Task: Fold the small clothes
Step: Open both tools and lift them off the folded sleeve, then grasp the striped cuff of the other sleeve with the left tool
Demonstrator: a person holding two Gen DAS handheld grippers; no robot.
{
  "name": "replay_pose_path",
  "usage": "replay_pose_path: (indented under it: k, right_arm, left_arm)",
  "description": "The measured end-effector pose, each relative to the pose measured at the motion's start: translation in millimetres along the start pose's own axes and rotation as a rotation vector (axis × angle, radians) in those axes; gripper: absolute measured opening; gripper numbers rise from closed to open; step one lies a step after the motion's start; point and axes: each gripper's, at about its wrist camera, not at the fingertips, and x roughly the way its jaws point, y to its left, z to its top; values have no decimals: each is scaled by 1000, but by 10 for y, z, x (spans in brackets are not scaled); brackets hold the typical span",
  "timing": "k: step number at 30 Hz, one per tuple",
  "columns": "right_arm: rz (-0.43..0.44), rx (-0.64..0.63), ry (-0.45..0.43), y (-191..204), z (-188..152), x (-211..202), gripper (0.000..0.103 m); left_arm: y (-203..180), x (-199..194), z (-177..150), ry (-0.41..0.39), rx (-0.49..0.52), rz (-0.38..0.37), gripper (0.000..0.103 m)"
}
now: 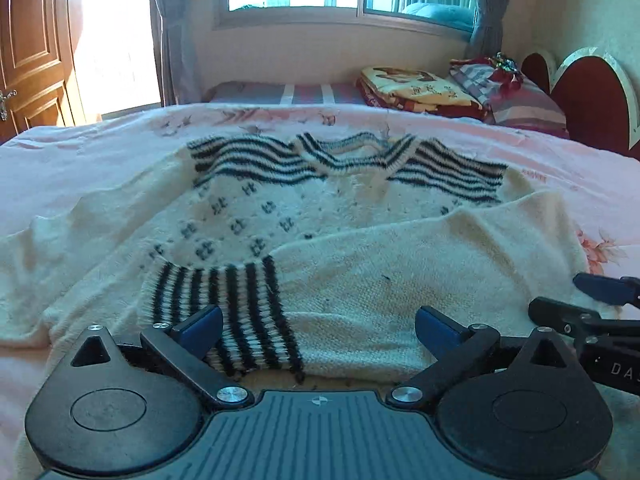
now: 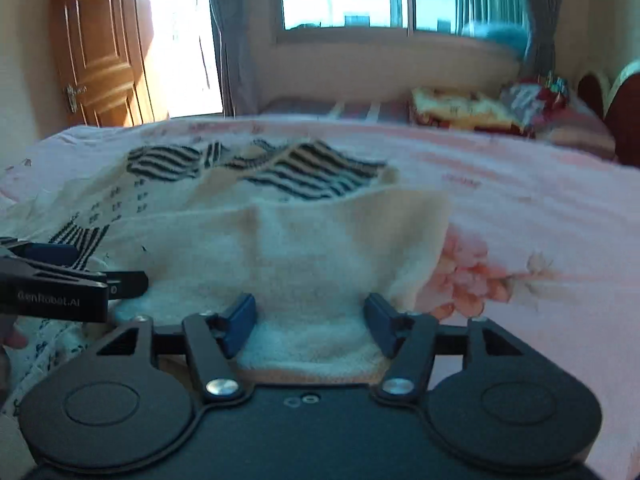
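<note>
I've got one white sweater (image 1: 304, 216) lying on the pink bed (image 1: 80, 160), and two hand-held grippers: left hand-held gripper (image 1: 318, 330) spread wide, right hand-held gripper (image 2: 310, 330) apart, neither clamping anything.

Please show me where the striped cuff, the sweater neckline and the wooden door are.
striped cuff (image 1: 224, 312): left wrist view, middle of the stripes.
sweater neckline (image 1: 352, 152): left wrist view, collar band.
wooden door (image 2: 98, 52): right wrist view, upper panel.

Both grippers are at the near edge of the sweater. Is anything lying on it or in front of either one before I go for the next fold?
Nothing visible. The left gripper stands open over the striped cuff, the right gripper open over the cream sleeve. The sweater has nothing on it; the folded blankets sit far back.
</note>
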Motion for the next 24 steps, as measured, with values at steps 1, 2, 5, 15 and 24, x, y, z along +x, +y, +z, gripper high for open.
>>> replay_pose_path:
  k: [1, 2, 5, 15, 24]
  right_arm:
    - [15, 34, -11, -19, 12, -57, 62]
    - [36, 93, -21, -67, 19, -135, 61]
    - [33, 223, -15, -163, -20, -296, 57]
    - [-35, 342, 16, 322, -105, -666, 55]
    - [-21, 381, -25, 1032, 150, -835, 55]
  left_arm:
    - [77, -121, -8, -43, -5, -5, 101]
    - [199, -231, -21, -65, -24, -9, 101]
    - [732, -478, -130, -80, -114, 1, 101]
    - [3657, -766, -989, -70, -828, 135, 58]
    - [4350, -434, -1036, -165, -992, 11, 58]
